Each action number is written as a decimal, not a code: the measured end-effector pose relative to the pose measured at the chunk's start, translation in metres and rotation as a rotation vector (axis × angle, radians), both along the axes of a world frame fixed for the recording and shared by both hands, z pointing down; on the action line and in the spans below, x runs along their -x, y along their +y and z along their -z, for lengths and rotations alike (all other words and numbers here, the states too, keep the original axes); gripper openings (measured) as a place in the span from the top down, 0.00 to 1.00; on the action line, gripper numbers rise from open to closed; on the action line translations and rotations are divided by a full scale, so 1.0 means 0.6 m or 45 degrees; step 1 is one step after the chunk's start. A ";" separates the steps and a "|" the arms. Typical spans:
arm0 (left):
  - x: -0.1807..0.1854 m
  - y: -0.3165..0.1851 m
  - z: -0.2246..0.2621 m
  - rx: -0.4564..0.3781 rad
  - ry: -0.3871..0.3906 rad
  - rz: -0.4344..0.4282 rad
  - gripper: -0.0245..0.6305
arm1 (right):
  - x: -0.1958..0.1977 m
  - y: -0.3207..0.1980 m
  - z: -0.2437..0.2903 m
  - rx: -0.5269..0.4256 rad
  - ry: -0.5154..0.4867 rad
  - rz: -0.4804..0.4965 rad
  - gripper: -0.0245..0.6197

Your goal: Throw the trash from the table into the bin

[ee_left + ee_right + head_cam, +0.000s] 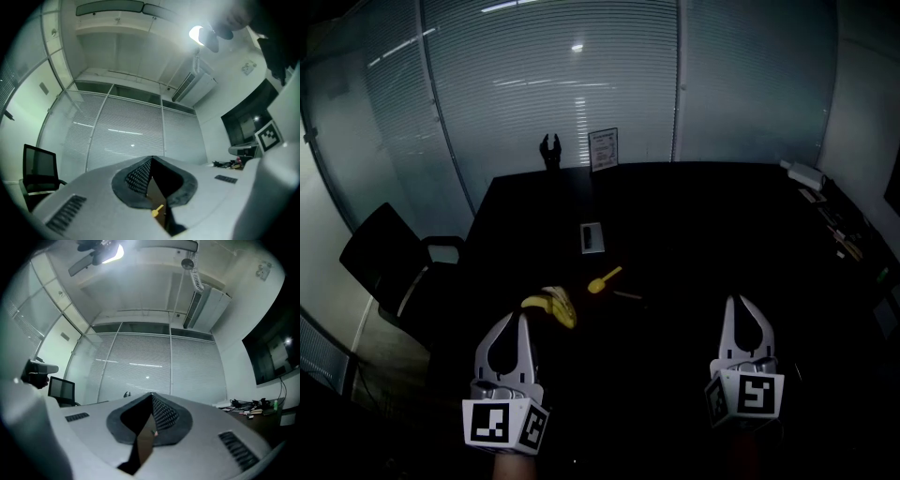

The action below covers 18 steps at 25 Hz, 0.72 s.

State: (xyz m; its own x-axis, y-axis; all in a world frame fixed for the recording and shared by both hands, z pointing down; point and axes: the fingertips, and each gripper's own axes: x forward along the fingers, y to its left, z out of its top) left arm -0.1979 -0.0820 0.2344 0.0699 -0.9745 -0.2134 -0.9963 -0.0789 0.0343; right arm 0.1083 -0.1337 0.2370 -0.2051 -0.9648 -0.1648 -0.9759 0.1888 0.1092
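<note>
Both tongs are up over the near edge of the dark table [694, 234], and both are closed with nothing in them. The left gripper [517, 319] has its tips pressed together, and so does the right gripper [742, 302], each gripper's own view showing only room past the tips. The trash is all on the table: a banana peel [551, 306] lies just beyond the left gripper at about one o'clock, and a small yellow scoop [604, 280] sits near it, at two o'clock from the peel. Further up at twelve o'clock lie a flat grey slab [592, 237] and a standing sign [603, 149], probably not trash. No bin shows in any view, so its place cannot be told. The pick looks not yet begun, and the peel is the natural first target for the left gripper. To do it well, the person should part the jaws wide before descending, tip the gripper down toward the tabletop, straddle the thick humped middle of the peel rather than a floppy end, and close firmly. The peel is likely to be limp and slippery, so a shallow pinch risks dropping it.
</note>
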 end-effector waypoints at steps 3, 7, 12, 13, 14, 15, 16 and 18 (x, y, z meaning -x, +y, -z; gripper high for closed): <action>0.060 -0.007 0.002 -0.003 0.002 0.041 0.96 | 0.067 -0.023 0.003 -0.002 -0.008 0.049 0.95; 0.134 -0.026 0.001 -0.006 0.000 0.080 0.96 | 0.154 -0.058 0.000 -0.003 -0.004 0.114 0.95; 0.216 -0.044 -0.003 -0.002 0.006 0.130 0.96 | 0.250 -0.096 -0.012 0.012 0.009 0.183 0.95; 0.231 -0.048 -0.004 0.000 0.007 0.138 0.96 | 0.269 -0.104 -0.014 0.016 0.011 0.195 0.95; 0.246 -0.051 -0.006 0.001 0.007 0.145 0.96 | 0.287 -0.111 -0.016 0.019 0.014 0.204 0.95; 0.261 -0.055 -0.007 0.001 0.006 0.149 0.96 | 0.305 -0.117 -0.019 0.023 0.017 0.213 0.95; 0.275 -0.059 -0.008 0.002 0.005 0.152 0.96 | 0.323 -0.124 -0.023 0.027 0.020 0.221 0.95; 0.302 -0.067 -0.011 0.003 0.003 0.160 0.96 | 0.358 -0.137 -0.031 0.034 0.028 0.242 0.95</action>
